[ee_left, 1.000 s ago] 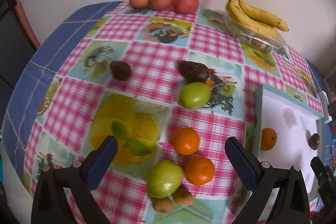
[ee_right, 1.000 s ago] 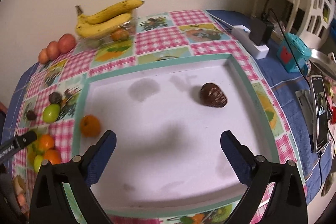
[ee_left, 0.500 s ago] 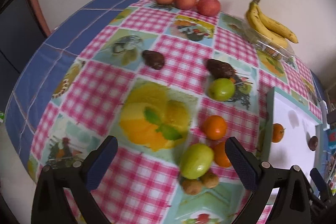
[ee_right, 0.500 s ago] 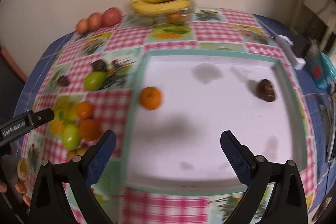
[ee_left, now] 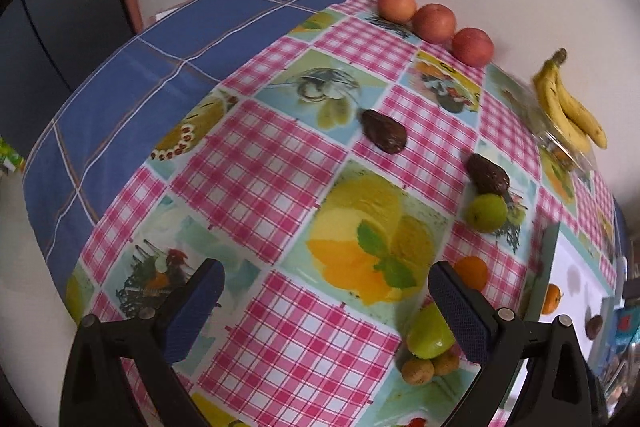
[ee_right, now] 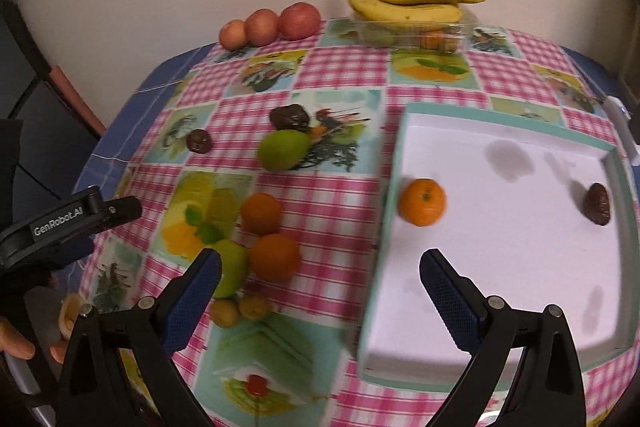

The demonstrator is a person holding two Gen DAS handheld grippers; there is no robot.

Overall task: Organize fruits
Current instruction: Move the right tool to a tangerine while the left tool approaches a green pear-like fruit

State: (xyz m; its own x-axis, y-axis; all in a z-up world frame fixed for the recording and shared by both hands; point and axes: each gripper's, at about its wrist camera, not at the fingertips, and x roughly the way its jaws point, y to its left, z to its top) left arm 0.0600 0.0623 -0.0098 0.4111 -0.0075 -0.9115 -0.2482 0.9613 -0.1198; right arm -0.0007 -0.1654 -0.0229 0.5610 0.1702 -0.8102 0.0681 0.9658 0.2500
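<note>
A white tray (ee_right: 500,311) with a teal rim lies at the table's right and holds an orange (ee_right: 422,201) and a dark fruit (ee_right: 597,203). Left of the tray lie two oranges (ee_right: 275,257), two green fruits (ee_right: 282,149), two small brown fruits (ee_right: 225,313) and two dark fruits (ee_right: 289,117). My right gripper (ee_right: 320,299) is open above the tray's left rim, holding nothing. My left gripper (ee_left: 326,307) is open over the patterned cloth, left of the green fruit (ee_left: 430,331), also with nothing between its fingers.
Three apples (ee_right: 299,21) line the back wall. A bunch of bananas (ee_right: 408,3) rests on a clear plastic box (ee_right: 416,33). The blue cloth (ee_left: 132,83) marks the table's left edge. A hand (ee_right: 16,345) holds the left gripper's body (ee_right: 60,223) at left.
Both views have swung left. The right gripper has moved from over the tray's middle to its left rim. The left gripper has drifted left, away from the fruit cluster. No fruit has moved.
</note>
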